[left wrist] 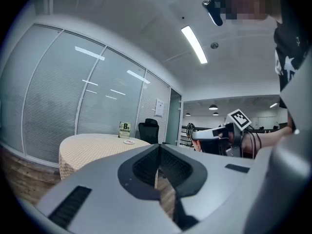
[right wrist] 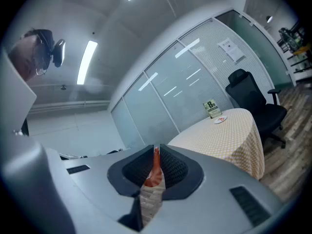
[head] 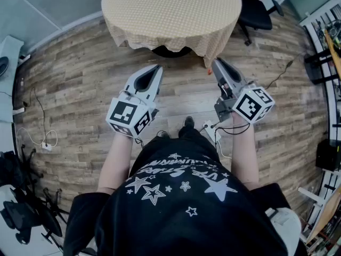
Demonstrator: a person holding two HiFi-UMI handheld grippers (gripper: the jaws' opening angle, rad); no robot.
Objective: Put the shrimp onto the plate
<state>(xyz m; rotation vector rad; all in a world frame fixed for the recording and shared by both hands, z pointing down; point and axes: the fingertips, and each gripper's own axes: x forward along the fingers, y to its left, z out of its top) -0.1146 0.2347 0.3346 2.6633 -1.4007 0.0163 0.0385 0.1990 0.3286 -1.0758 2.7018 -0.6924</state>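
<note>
Standing short of the round table in its tan checked cloth (head: 170,9), the person carries the orange-and-white shrimp (right wrist: 154,174) clamped in the right gripper (right wrist: 156,149), its length running along the jaws. The small white plate (right wrist: 220,120) sits ahead on the tabletop, well apart. The left gripper (left wrist: 158,147) is closed on nothing.
</note>
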